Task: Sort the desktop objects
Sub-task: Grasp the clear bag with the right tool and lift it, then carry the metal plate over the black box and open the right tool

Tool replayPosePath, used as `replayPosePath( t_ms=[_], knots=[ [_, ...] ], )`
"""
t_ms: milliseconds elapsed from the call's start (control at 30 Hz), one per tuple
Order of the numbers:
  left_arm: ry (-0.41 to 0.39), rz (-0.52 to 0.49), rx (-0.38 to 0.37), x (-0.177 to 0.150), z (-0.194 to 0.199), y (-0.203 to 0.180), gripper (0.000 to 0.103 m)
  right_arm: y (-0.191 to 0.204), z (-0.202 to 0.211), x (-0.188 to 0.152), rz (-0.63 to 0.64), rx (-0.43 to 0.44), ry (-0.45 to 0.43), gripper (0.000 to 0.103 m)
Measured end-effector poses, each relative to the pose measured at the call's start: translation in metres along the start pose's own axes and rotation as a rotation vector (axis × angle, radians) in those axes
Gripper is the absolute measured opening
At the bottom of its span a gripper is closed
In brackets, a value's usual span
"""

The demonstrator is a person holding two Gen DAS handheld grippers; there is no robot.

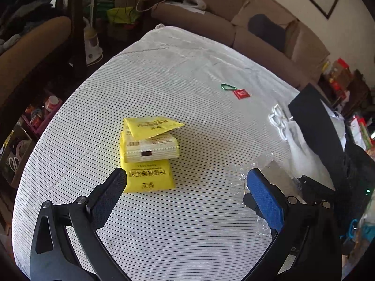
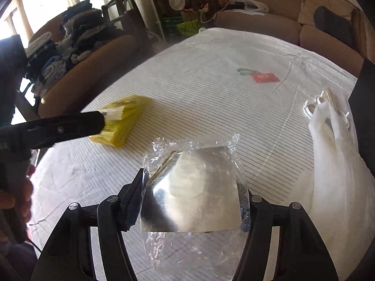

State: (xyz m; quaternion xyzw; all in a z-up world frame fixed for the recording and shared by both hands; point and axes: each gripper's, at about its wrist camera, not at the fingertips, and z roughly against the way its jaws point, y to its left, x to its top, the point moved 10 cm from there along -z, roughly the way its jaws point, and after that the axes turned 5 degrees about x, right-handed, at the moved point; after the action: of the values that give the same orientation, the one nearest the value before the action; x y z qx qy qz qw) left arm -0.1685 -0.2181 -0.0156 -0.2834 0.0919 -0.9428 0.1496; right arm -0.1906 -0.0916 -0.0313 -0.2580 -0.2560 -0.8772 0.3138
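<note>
Gripping metal plate (image 2: 194, 192), right hand-held gripper (image 2: 195, 201); left hand-held gripper (image 1: 187, 196) released; bare cloth (image 1: 187, 65) beyond.

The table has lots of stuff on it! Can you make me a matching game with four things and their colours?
Things:
1. packets
2. clip
3. tag
4. plate

Colours:
A. green
B. shiny silver
C. yellow
D. red

Pairs: 1-C, 2-A, 3-D, 4-B
</note>
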Motion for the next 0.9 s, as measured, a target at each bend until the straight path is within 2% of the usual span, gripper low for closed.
replayPosePath(
  t_ms=[100,233,333,400,500,600,733,900],
  knots=[
    [-0.016,0.026,-0.015,0.001,0.004,-0.003,0.103,0.008,0.031,0.003,-0.042,0.037,-0.058,0.065],
    [-0.016,0.004,-0.037,0.0,0.006,-0.016,0.103,0.004,0.091,0.011,-0.085,0.057,-0.126,0.065],
    [-0.011,-0.031,-0.146,-0.005,0.012,-0.049,0.103,-0.012,0.148,0.019,-0.124,0.052,-0.183,0.065],
    [0.023,-0.044,-0.239,-0.01,0.018,-0.082,0.103,-0.028,0.184,0.024,-0.15,0.039,-0.221,0.065],
    [0.062,-0.106,-0.329,-0.013,0.033,-0.143,0.103,-0.058,0.231,0.025,-0.149,-0.051,-0.247,0.065],
    [0.054,-0.225,-0.332,-0.007,0.05,-0.208,0.103,-0.095,0.264,0.021,-0.17,-0.131,-0.254,0.065],
    [0.066,-0.321,-0.317,-0.001,0.055,-0.286,0.103,-0.151,0.279,0.004,-0.199,-0.237,-0.218,0.065],
    [0.106,-0.371,-0.293,-0.001,0.04,-0.358,0.103,-0.21,0.273,-0.014,-0.262,-0.274,-0.187,0.065]
  ],
)
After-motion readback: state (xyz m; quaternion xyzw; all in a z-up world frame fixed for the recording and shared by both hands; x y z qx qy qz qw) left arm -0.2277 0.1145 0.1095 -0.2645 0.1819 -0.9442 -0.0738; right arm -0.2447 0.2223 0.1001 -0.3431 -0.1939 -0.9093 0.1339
